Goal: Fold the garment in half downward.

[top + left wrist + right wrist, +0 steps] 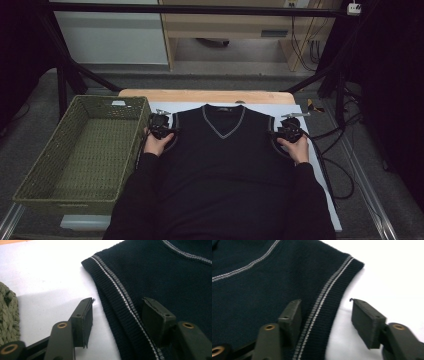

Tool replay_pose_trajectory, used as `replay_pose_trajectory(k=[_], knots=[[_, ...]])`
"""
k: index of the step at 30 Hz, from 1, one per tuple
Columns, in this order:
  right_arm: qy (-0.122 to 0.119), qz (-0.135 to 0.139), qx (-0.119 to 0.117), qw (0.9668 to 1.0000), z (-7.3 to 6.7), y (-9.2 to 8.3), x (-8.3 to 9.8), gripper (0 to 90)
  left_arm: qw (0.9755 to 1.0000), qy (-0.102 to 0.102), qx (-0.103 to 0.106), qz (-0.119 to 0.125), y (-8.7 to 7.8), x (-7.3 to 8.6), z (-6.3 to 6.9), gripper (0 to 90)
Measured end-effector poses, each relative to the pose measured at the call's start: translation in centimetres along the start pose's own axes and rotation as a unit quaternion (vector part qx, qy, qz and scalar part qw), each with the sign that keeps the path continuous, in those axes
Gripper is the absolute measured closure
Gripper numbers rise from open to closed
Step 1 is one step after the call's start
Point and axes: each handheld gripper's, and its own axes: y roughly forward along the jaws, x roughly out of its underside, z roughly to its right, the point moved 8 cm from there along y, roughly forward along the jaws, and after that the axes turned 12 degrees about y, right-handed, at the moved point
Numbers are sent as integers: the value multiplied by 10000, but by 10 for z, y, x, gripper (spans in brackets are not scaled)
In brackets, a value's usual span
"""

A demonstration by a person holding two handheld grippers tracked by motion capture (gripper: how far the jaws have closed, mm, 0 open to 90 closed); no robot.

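Observation:
A dark navy sleeveless V-neck vest [222, 150] with grey trim lies flat, front up, on a white sheet [312, 165]. My left gripper [169, 131] sits low at the vest's left armhole. In the left gripper view its jaws [117, 302] stand apart astride the ribbed armhole edge [117, 290], one pad over the white sheet [45, 272], the other over the knit, neither pressing. My right gripper [276, 134] mirrors this at the right armhole. Its jaws [325, 302] straddle the striped rib [324, 297], likewise apart from the cloth.
A green woven basket [107, 98] with nothing in it stands left of the vest, its wall close to my left gripper [8, 312]. The wooden table edge [205, 95] runs behind the collar. Cables [340, 170] trail off the right side. The person's dark sleeves cover the vest's lower corners.

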Motion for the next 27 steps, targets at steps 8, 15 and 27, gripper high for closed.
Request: replay_pose_trajectory(k=[8,15,27], knots=[[-104,7,-24,9999,-4,1,2,580,9999,-118,82,29,0,-1,3,604],[72,-39,-140,9999,-7,1,2,751,9994,-195,264,60,0,-2,9,772],[391,122,-234,9989,-9,-6,-3,801,9992,-314,227,117,-5,-4,8,806]])
